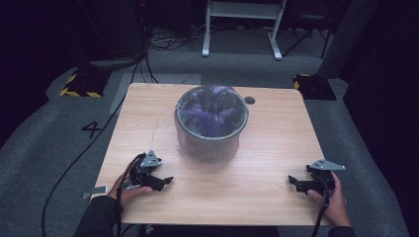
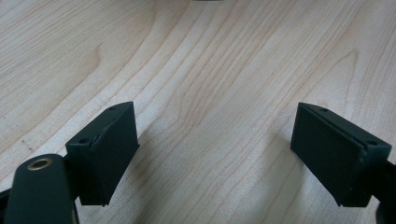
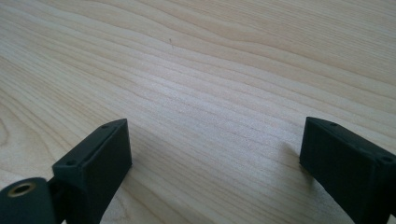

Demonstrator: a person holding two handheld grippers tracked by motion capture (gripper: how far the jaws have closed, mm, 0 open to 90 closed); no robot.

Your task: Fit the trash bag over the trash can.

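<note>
The left gripper (image 1: 165,181) is resting low on the near left part of the wooden table (image 1: 276,148), held in the person's left hand (image 1: 129,192), and its jaws are standing apart with only bare wood grain between them, as the left gripper view (image 2: 215,154) is showing. It is pointing toward the table's middle, and open wood is lying between it and the bin (image 1: 211,129). The bin is standing upright in the middle of the table, slightly toward the far edge, with its long axis running straight up and its round mouth facing the ceiling; a clear plastic bag (image 1: 213,112) is lining it, folding over the rim and hanging down the outer wall (the inside is looking dark purple through the film). Bare table is lying on all sides of the bin, and a small dark hole (image 1: 249,100) is sitting in the tabletop just beyond it near the far edge. The right gripper (image 1: 292,181) is hovering close to the table's near right edge in the right hand (image 1: 335,195), pointing leftward, well apart from the bin, and its jaws are also standing wide with nothing between them, which the right gripper view (image 3: 215,158) is confirming. Nothing is standing between either gripper and the bin. Past the table, grey carpet, cables and a white frame's legs (image 1: 242,29) are lying in dim light.
</note>
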